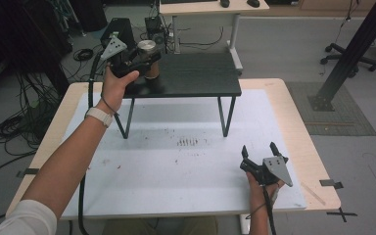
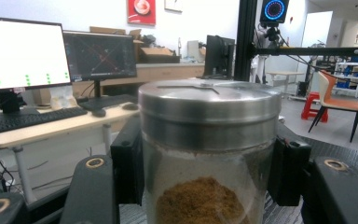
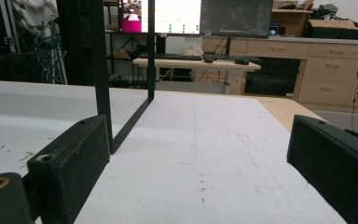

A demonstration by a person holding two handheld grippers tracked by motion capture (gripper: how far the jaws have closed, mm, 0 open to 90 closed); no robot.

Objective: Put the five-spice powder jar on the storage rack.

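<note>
On the black shelf [image 1: 196, 78], left gripper [image 1: 144, 61] clamps the upright jar [image 2: 209, 154]; right gripper [image 1: 259, 152] rests wide open, empty, on the table [image 1: 176, 166].

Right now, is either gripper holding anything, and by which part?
The left gripper is shut on the jar of brown powder, its pads pressing the glass sides just under the metal lid. The right gripper is open and holds nothing.

A brushed metal lid [image 2: 209, 100] was seen on the clear glass jar [image 2: 205, 186]; the worktop [image 1: 176, 161] was covered in matt white, scuffed sheeting.
</note>
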